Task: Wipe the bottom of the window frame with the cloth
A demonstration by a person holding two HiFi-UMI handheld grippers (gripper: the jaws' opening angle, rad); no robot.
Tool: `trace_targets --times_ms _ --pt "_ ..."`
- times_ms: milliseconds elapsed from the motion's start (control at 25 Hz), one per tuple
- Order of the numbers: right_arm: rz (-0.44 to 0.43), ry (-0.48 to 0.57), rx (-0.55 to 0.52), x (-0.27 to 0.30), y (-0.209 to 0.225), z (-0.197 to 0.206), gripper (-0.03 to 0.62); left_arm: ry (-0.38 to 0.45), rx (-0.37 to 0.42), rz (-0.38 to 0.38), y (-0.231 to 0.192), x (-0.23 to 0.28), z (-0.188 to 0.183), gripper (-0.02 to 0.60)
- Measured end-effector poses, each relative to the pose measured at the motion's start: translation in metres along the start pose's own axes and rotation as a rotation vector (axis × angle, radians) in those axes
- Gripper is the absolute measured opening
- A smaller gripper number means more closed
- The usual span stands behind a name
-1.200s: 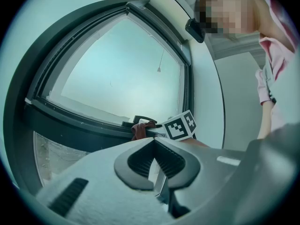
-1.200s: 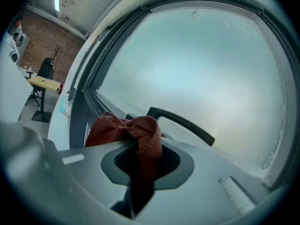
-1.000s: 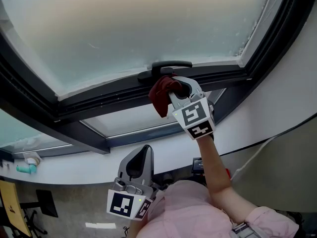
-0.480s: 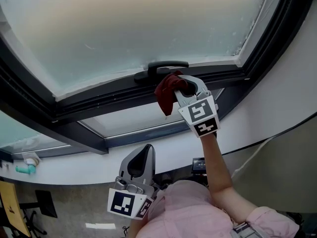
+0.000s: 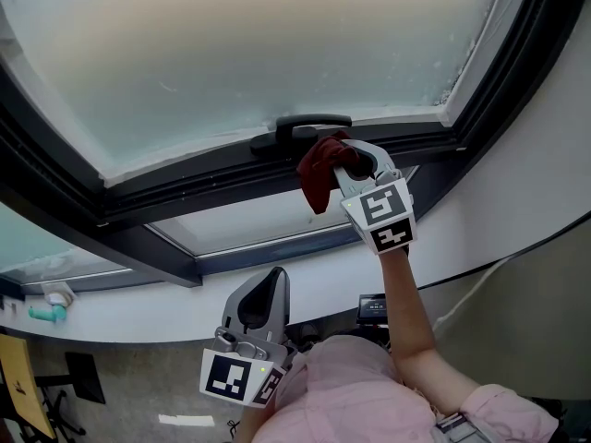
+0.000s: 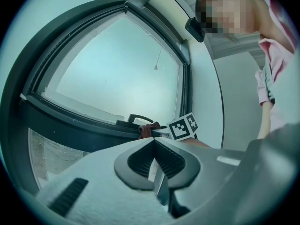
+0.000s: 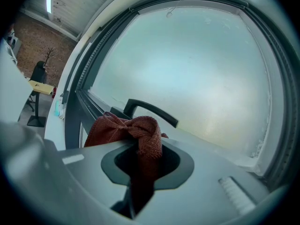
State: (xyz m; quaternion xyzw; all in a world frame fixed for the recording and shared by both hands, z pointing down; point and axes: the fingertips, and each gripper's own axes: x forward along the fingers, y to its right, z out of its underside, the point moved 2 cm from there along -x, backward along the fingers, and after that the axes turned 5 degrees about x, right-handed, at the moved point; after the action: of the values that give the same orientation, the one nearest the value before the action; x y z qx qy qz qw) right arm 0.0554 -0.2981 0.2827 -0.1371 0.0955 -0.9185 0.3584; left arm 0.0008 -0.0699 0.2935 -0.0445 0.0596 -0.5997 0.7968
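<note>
The right gripper (image 5: 342, 158) is raised on an outstretched forearm (image 5: 404, 310), and its jaws are clamped on a dark red cloth (image 5: 317, 170). In the right gripper view the cloth (image 7: 127, 129) runs down through the hollow between the closed jaws of the right gripper (image 7: 140, 161) and bunches in a knot-like wad ahead of the tips, with a flap spilling out to the left. That wad sits at the bottom rail of the window frame (image 5: 208, 181), just below and to the right of the black window handle (image 5: 307, 124). From the head view it overlaps the dark rail, though whether it presses on the rail cannot be told. The gripper's marker cube (image 5: 379, 214) faces the head camera, just beneath the jaws. The left gripper (image 5: 266, 286) hangs low, well apart from the frame and close to the person's pink sleeve (image 5: 355, 390), with its own marker cube (image 5: 231, 380) turned downward. In the left gripper view the left gripper (image 6: 154, 165) has its jaws closed together with nothing between them, and it points toward the handle (image 6: 139, 118) and the cloth (image 6: 146, 131) in the distance. Above the rail spreads a large frosted pane (image 5: 259, 44). Below it a second, smaller pane (image 5: 247, 220) is set in the same dark framing. Beneath that runs a white sill (image 5: 157, 305), and a small teal object (image 5: 46, 315) rests on it far to the left.
</note>
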Motion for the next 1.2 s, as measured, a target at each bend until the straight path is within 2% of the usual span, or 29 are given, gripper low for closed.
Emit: trace_targets --times_ms 840,1200 --pt "0.019 -0.006 0.036 -0.009 0.026 0.009 0.061 0.0 -0.016 0.004 0.004 0.008 0.001 0.0" --pt "0.027 -0.006 0.048 -0.013 0.038 0.014 0.063 -0.003 0.0 0.001 0.008 0.014 0.003 0.0"
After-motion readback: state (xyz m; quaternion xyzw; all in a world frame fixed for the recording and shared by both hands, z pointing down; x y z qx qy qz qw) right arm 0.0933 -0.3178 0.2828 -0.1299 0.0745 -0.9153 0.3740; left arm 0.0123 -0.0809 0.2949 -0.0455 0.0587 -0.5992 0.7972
